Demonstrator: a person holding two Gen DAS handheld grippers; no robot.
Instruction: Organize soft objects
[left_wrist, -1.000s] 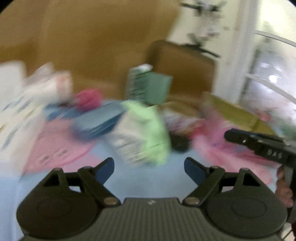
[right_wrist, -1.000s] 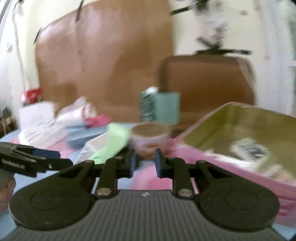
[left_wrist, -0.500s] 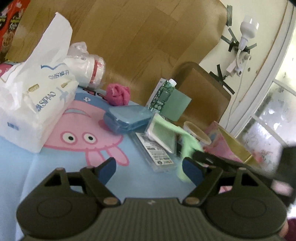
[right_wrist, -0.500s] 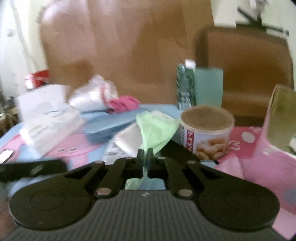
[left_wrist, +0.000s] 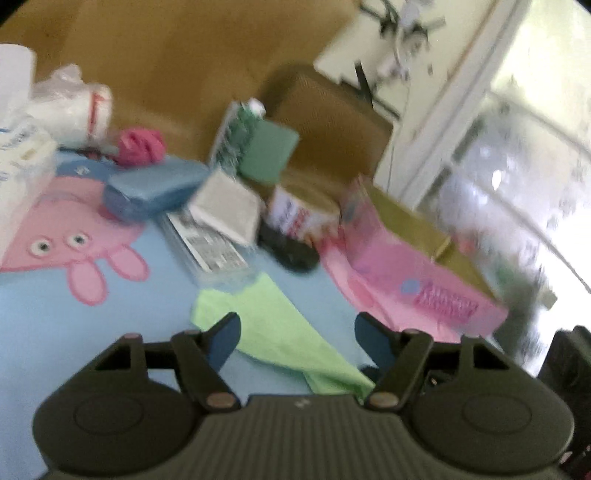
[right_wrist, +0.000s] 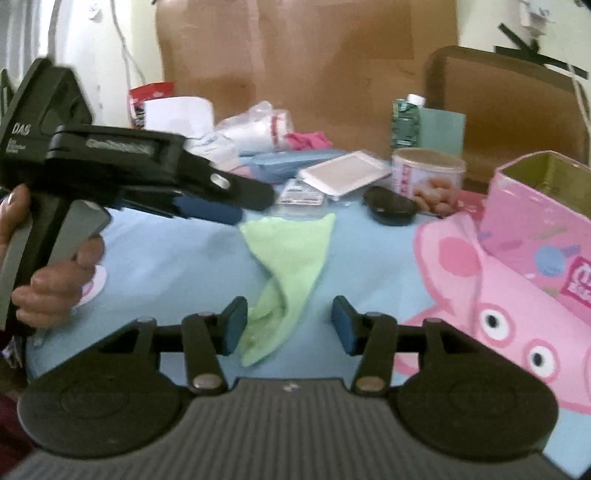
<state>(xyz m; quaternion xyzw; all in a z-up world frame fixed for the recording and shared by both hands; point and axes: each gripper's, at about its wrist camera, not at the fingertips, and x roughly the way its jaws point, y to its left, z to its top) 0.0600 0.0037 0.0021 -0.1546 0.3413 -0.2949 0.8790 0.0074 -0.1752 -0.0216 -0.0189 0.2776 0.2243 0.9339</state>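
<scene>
While scanned from the left of the right wrist view: person's left hand (right_wrist: 55, 273) around the left gripper (right_wrist: 221, 212), jaws parted wide in its own view, nothing between them. Next, green cloth (right_wrist: 291, 254) loose and half folded on the blue tablecloth (right_wrist: 166, 258), its near tip between the spread fingers of the right gripper (right_wrist: 289, 325), jaws apart and gripping nothing. Behind it, blue case (right_wrist: 291, 160), flat white box (right_wrist: 345, 171), snack tub (right_wrist: 428, 171), dark pouch (right_wrist: 391, 206); further back, a pink cloth ball (right_wrist: 306, 139) beside a plastic-wrapped bundle (right_wrist: 258, 131). Far right, pink box (right_wrist: 539, 210), open-topped, contents hidden. Judged early: cloth off the clutter but neither folded flat nor boxed, pink ball untouched. Likely left: fold or stow the cloth, then fetch the pink ball.
</scene>
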